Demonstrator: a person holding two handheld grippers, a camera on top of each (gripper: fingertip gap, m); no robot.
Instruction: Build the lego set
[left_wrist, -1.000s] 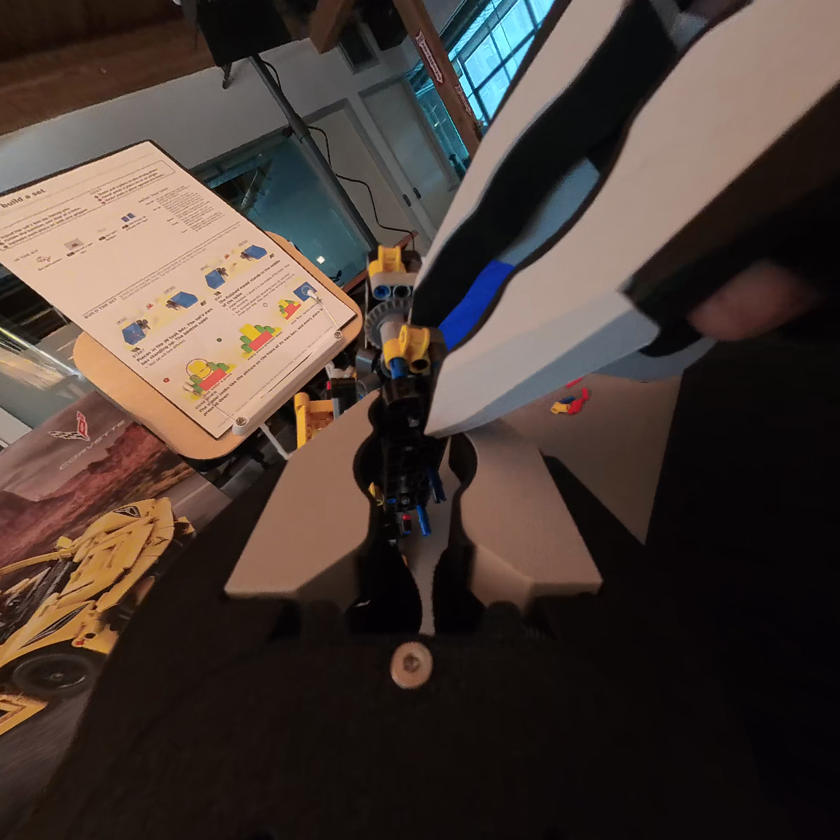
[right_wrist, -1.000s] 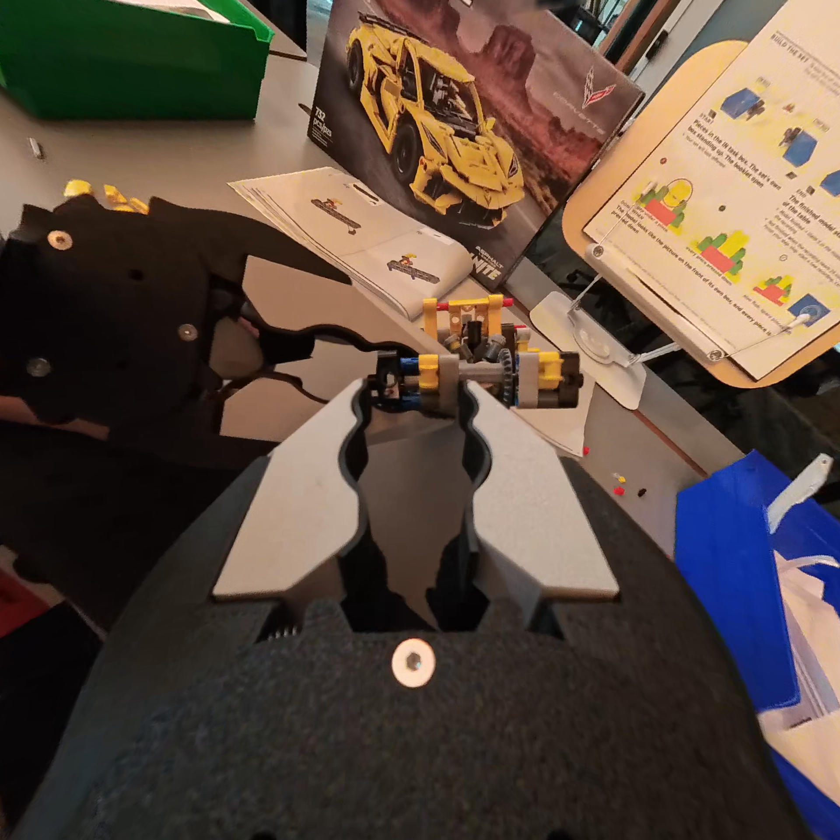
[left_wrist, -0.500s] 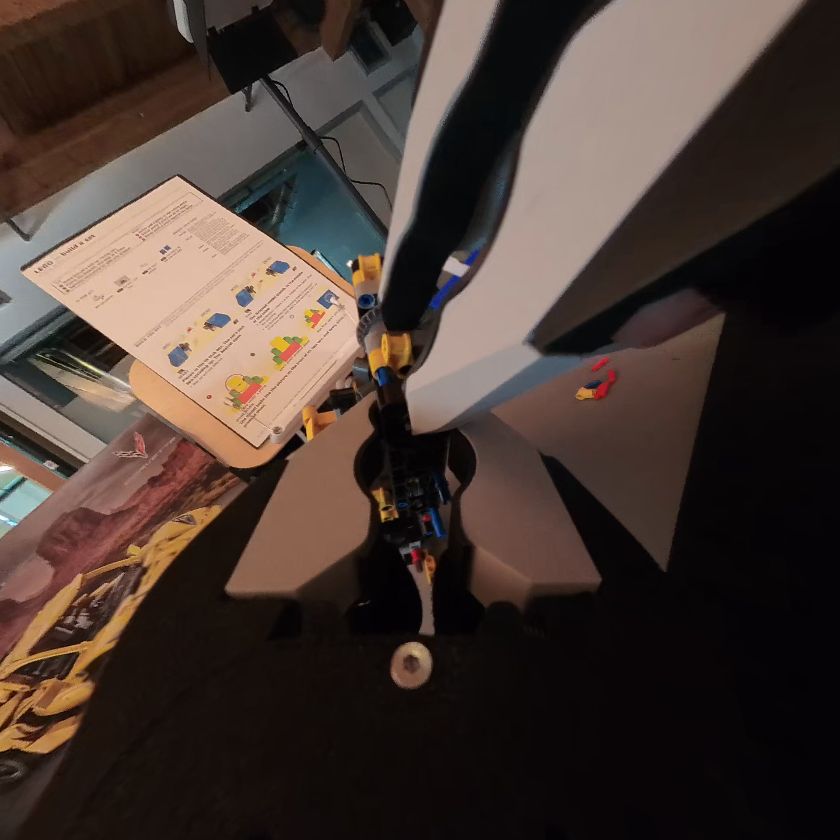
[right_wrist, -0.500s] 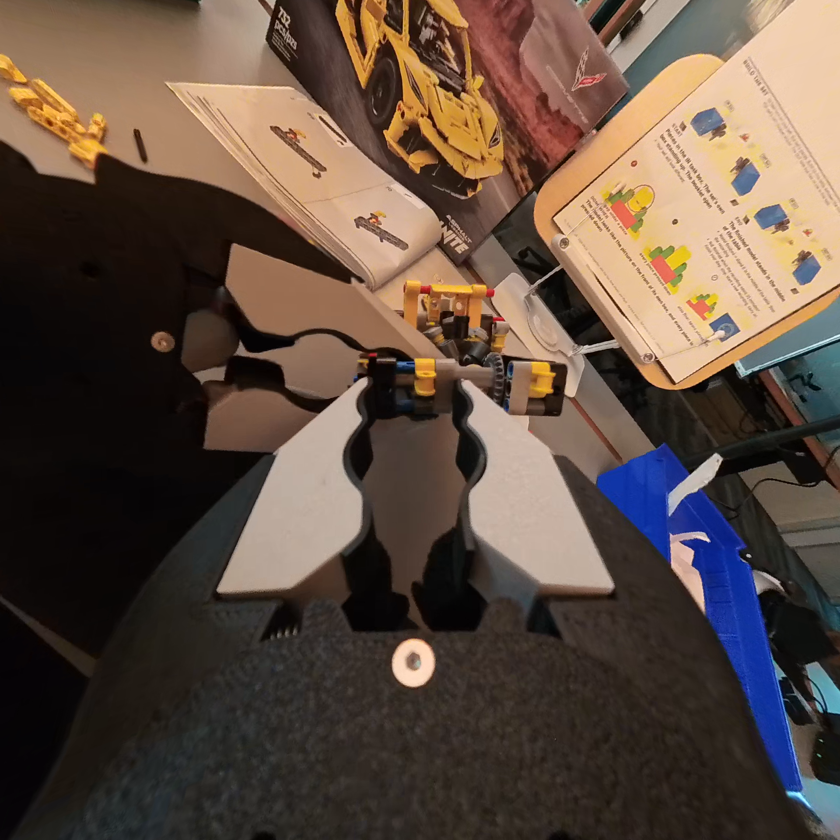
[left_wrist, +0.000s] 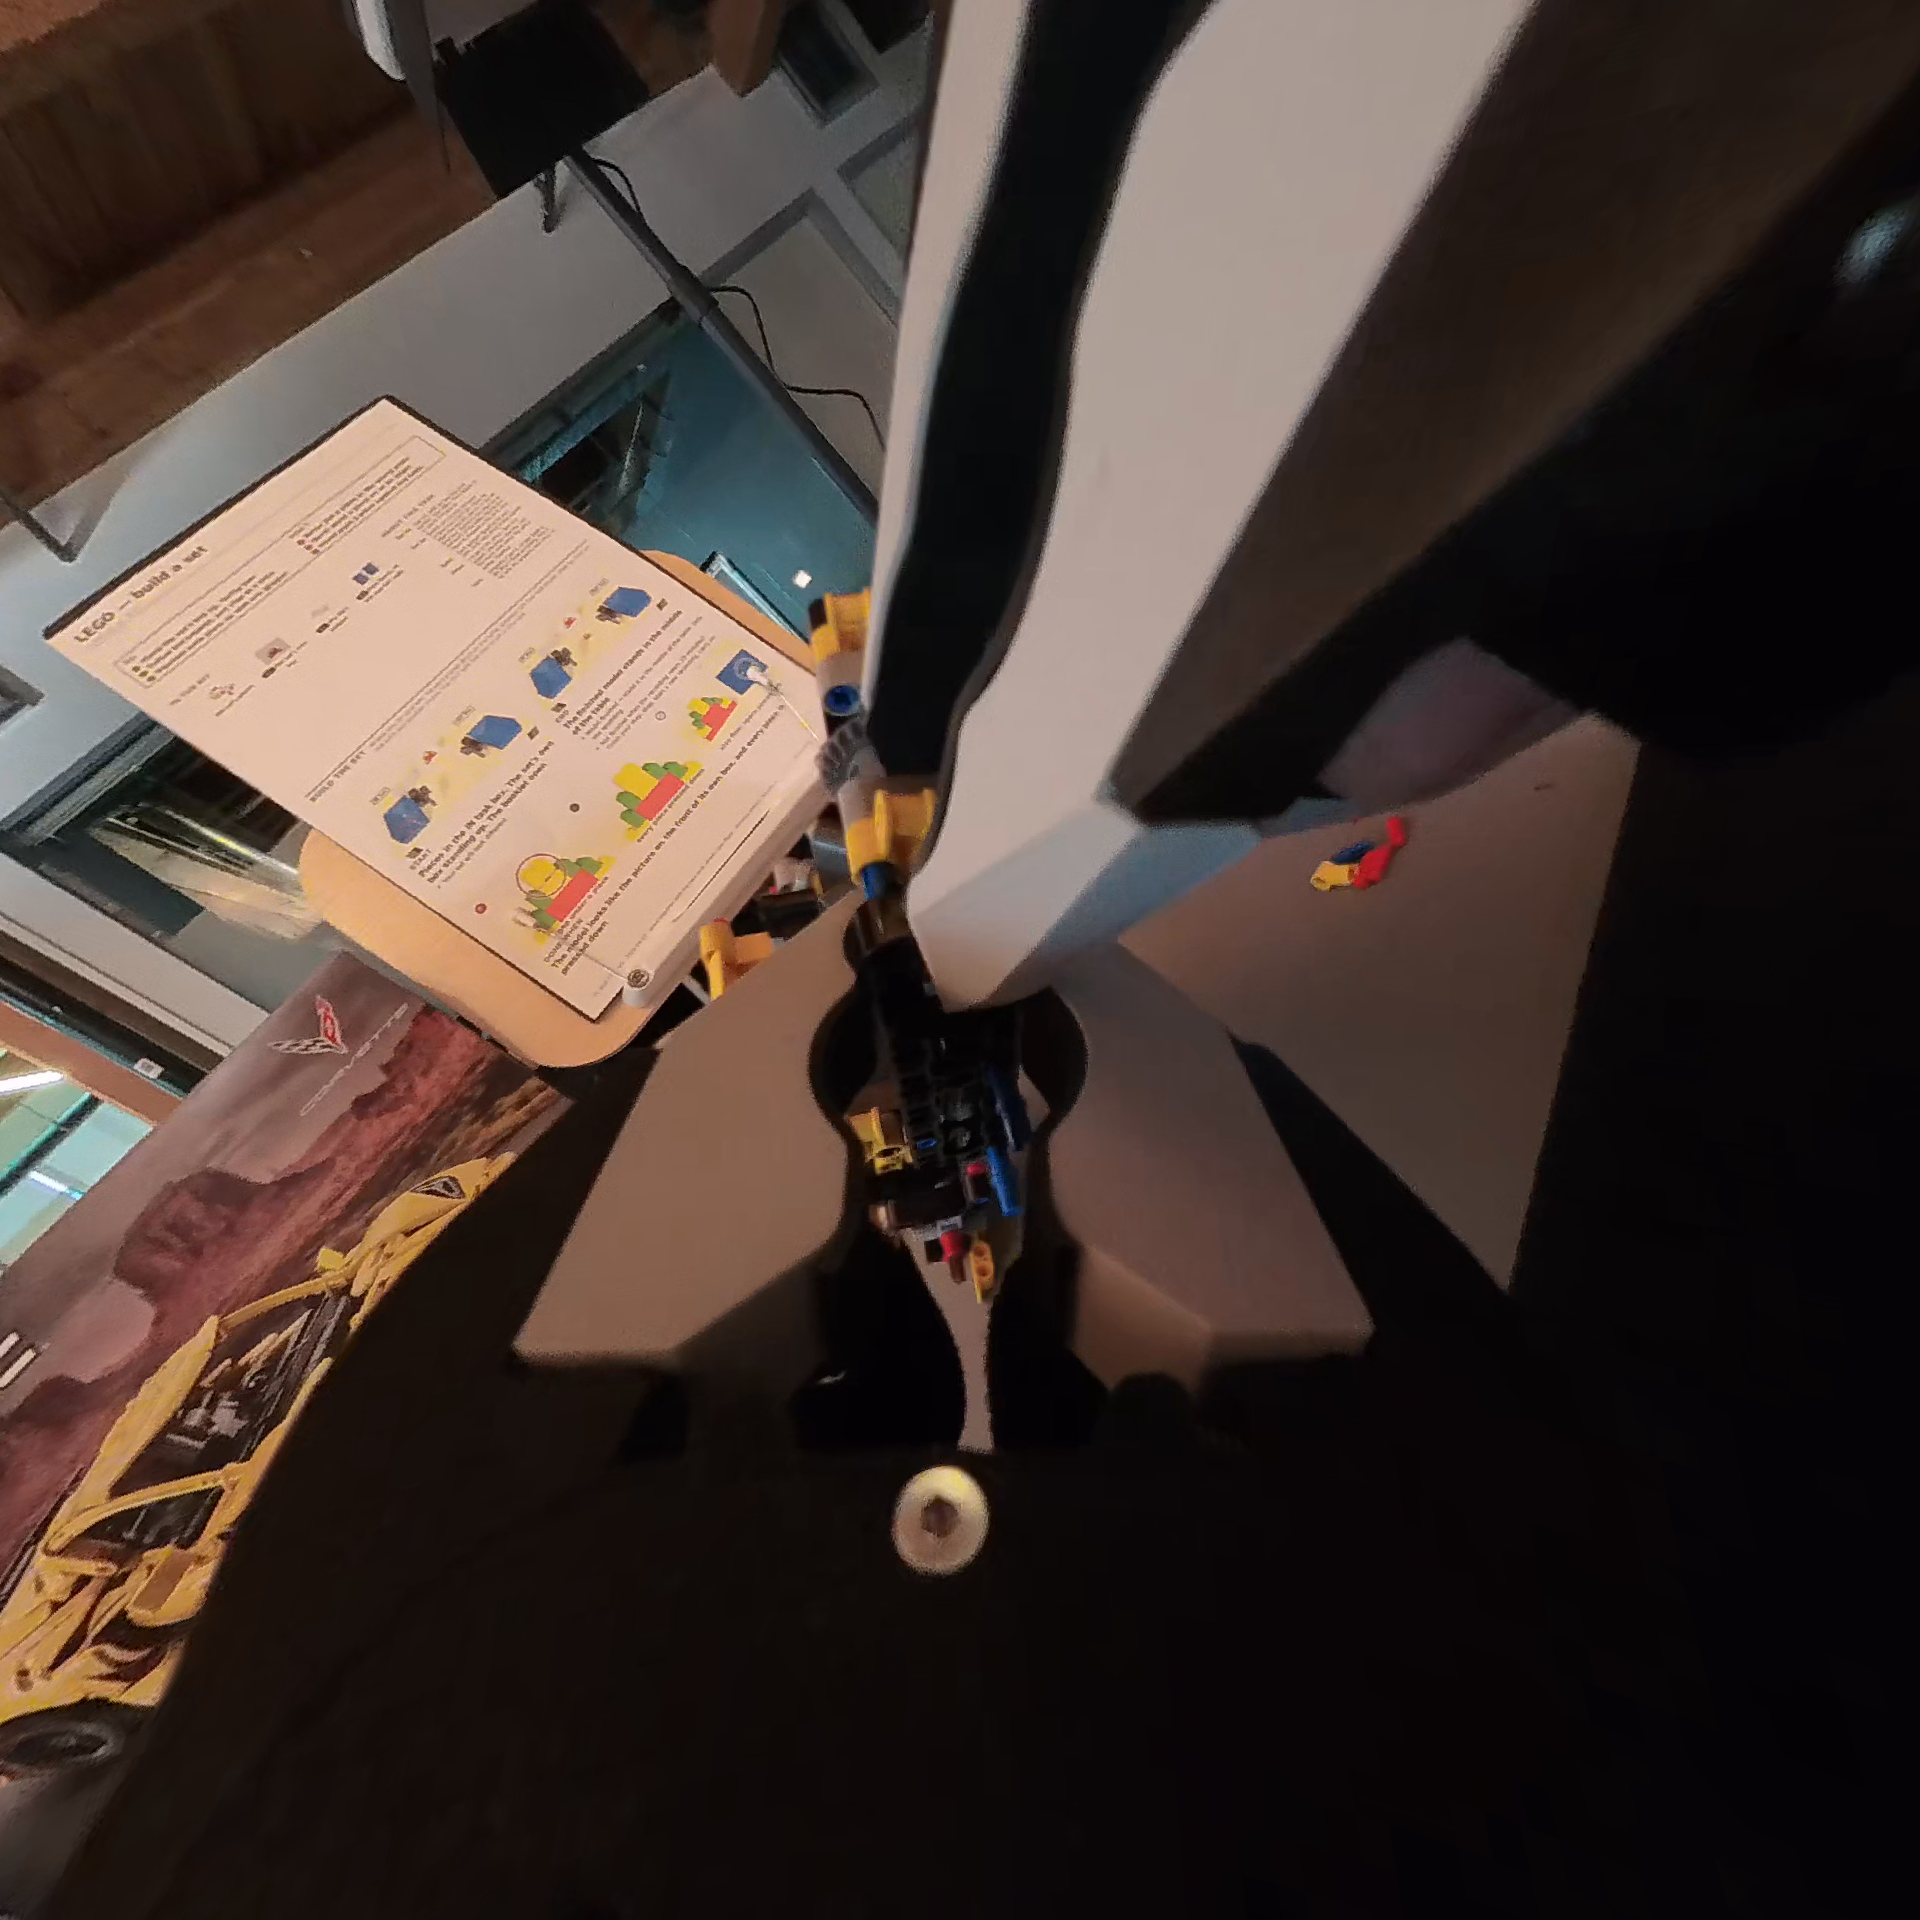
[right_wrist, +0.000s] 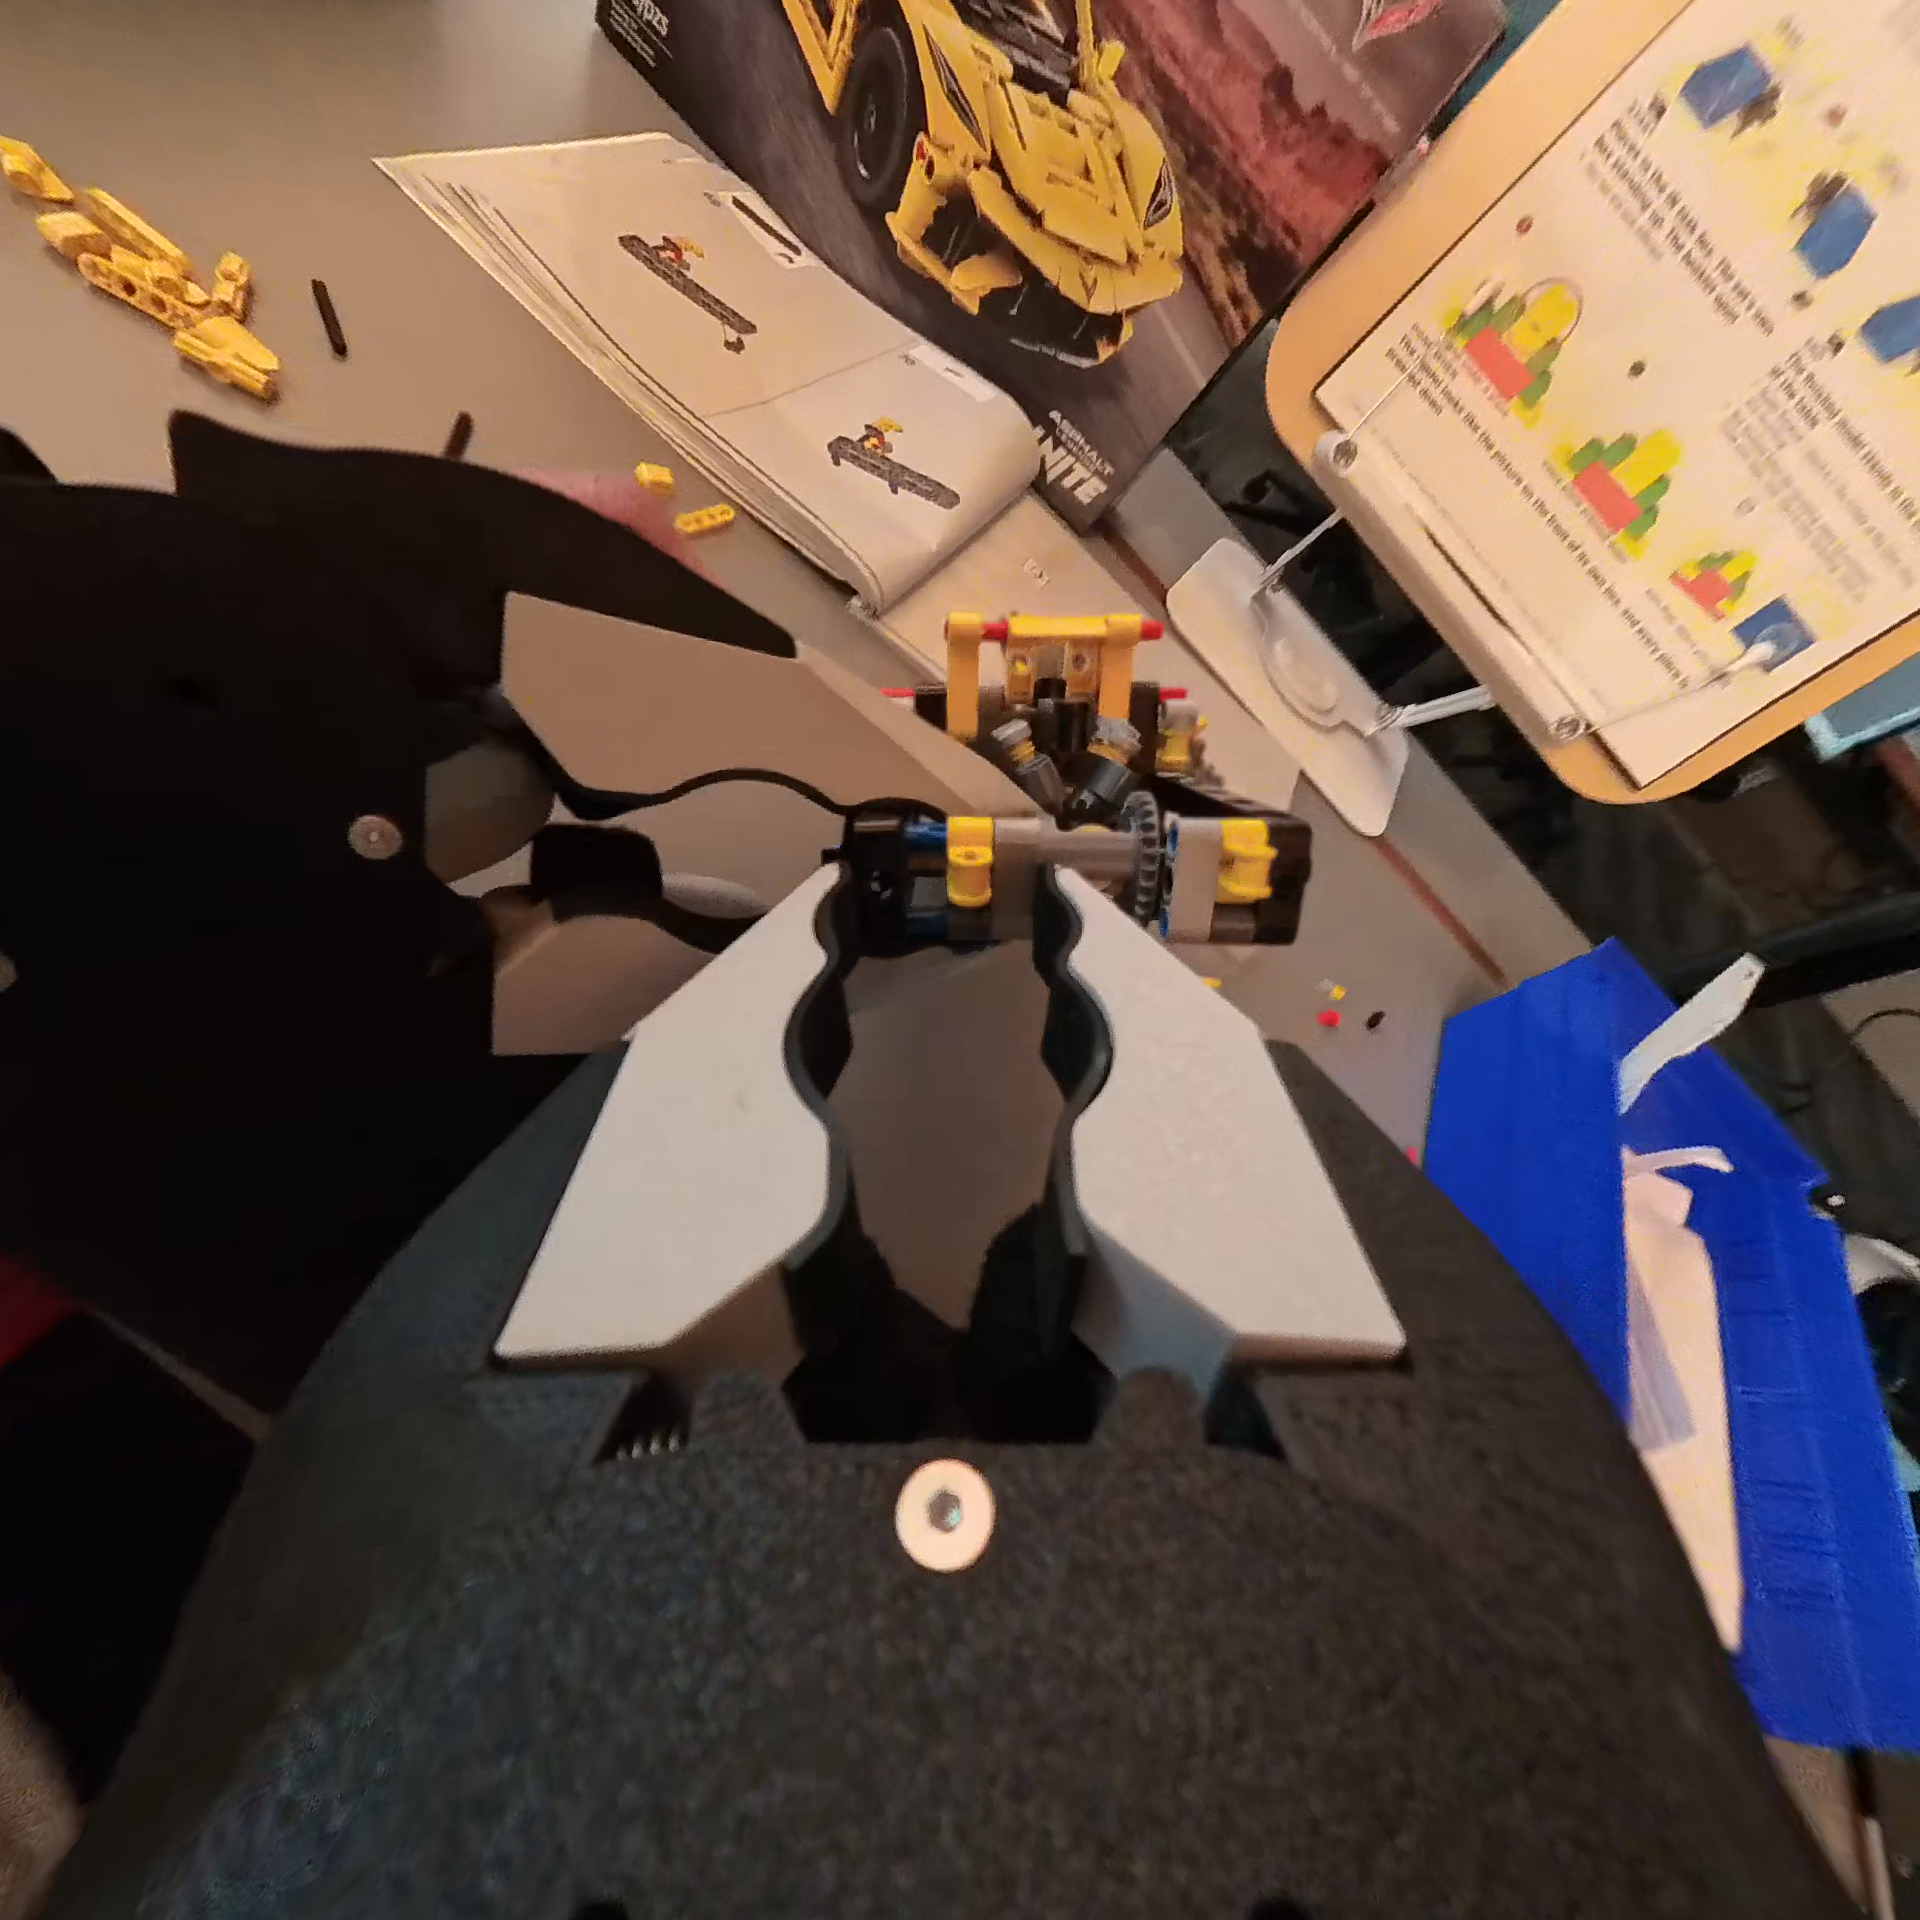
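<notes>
Holding the lego subassembly (right_wrist: 1070, 883) w/ both grippers, mid-air, off the table (right_wrist: 312, 62). My right gripper (right_wrist: 940, 904) pinches its black/yellow end at the fingertips, jaws narrow on it. Left gripper (left_wrist: 940, 1049) clamps the other end deeper between its fingers, jaws close on it too. Risk: both grips sit on one short piece, so any twist btwn hands prob pops a pin or the gear (right_wrist: 1141, 852) off its axle. Tip-only hold on the right could slip, dropping the piece onto the bigger build (right_wrist: 1049, 696) just beyond my right fingertips. Left view is mostly blocked by the right gripper, so alignment is hard to judge.
</notes>
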